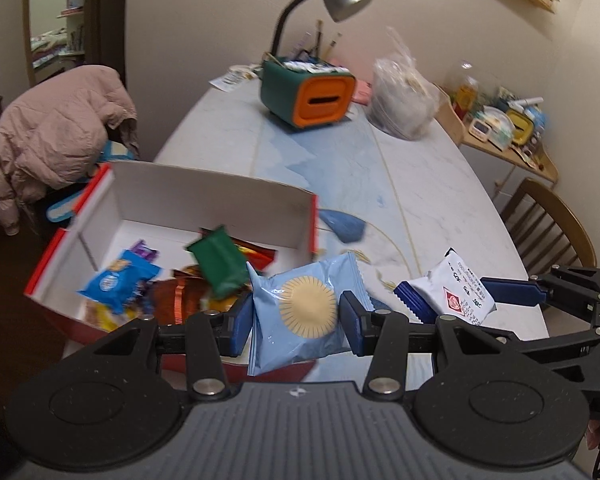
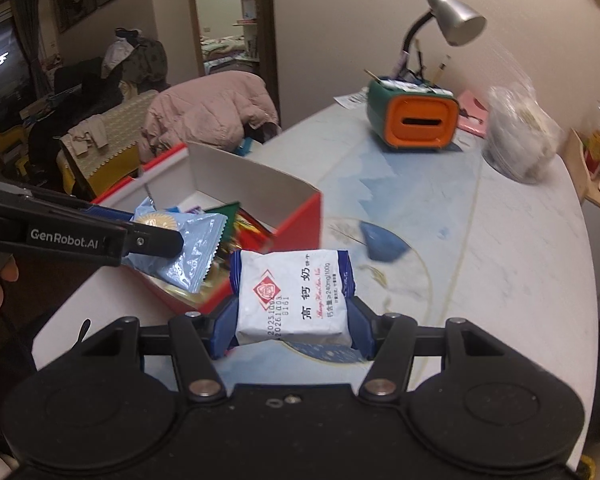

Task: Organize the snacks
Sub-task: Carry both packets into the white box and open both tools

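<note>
Marble-patterned white and pale blue, the counter (image 1: 420, 184) carries a red cardboard box with a white inside (image 1: 204, 200), which lies ahead and to the left of the left hand-held gripper (image 1: 296, 316). That hand-held gripper is clamped on a light-blue foil snack packet with a cream sun disc (image 1: 304, 312), its pads pressing the packet's two sides; the packet's long axis runs away from the hand-held gripper, serrated end forward, over the box's near corner. Loose wrapped snacks, among them a green packet (image 1: 220, 264) and a blue one (image 1: 118, 280), lie inside the box. To the right, the right hand-held gripper (image 2: 292, 320) grips a white pillow packet with dark-blue ends and a red diamond mark (image 2: 292, 292), long axis crosswise between the pads, above bare counter just right of the box. A blurred blue shape (image 2: 382, 246) sits beyond it.
</note>
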Action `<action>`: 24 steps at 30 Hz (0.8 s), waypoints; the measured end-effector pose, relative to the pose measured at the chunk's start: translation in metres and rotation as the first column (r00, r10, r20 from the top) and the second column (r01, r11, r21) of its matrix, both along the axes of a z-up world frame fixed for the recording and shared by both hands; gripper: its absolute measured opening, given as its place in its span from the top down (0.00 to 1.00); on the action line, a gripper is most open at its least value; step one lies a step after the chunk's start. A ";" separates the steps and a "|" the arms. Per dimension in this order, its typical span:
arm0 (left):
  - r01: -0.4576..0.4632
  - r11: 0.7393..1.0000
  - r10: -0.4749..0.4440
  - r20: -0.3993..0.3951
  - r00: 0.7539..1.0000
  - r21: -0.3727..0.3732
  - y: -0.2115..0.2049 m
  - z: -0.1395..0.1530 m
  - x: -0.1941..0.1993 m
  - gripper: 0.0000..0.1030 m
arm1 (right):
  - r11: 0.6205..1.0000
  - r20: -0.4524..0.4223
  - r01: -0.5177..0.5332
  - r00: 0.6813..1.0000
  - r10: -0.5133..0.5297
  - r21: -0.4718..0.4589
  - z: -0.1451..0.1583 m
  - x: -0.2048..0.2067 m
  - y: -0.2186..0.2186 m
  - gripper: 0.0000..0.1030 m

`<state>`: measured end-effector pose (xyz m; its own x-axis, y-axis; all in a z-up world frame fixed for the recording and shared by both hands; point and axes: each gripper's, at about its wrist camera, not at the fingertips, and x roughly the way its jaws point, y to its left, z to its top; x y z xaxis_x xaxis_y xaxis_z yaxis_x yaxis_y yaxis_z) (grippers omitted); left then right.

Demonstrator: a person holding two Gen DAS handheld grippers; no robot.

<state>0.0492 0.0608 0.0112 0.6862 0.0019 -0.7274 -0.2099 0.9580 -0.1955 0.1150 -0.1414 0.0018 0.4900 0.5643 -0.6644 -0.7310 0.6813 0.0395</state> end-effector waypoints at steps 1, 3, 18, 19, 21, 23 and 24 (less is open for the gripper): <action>-0.010 1.000 0.010 0.003 1.000 -0.001 0.007 0.001 -0.003 0.56 | 1.000 0.005 -0.006 1.000 0.006 0.000 0.002 -0.003 0.006 0.45; -0.030 1.000 0.030 0.009 1.000 0.002 0.019 0.003 -0.006 0.56 | 1.000 0.017 -0.021 1.000 0.021 -0.001 0.004 -0.007 0.018 0.45; -0.162 0.984 0.162 -0.002 0.987 0.070 0.110 -0.009 0.003 0.56 | 0.996 0.051 -0.066 0.996 0.069 -0.051 -0.007 0.001 0.105 0.45; -0.167 0.983 0.168 -0.004 0.986 0.073 0.115 -0.012 0.005 0.56 | 0.996 0.049 -0.068 0.996 0.070 -0.052 -0.008 0.003 0.109 0.45; -0.173 0.982 0.175 -0.017 0.984 0.073 0.123 -0.018 0.012 0.56 | 0.996 0.046 -0.065 0.997 0.068 -0.066 -0.012 0.010 0.120 0.45; -0.179 0.981 0.181 -0.029 0.983 0.075 0.131 -0.025 0.019 0.56 | 0.994 0.043 -0.066 0.997 0.070 -0.084 -0.018 0.016 0.131 0.45; -0.179 0.981 0.182 -0.037 0.983 0.073 0.135 -0.029 0.023 0.56 | 0.993 0.042 -0.066 0.997 0.070 -0.094 -0.021 0.019 0.138 0.45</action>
<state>0.0721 0.1957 -0.0178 0.6377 0.1735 -0.7505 -0.3871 0.9145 -0.1176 0.1339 -0.0036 -0.0191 0.4834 0.5348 -0.6931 -0.7754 0.6290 -0.0555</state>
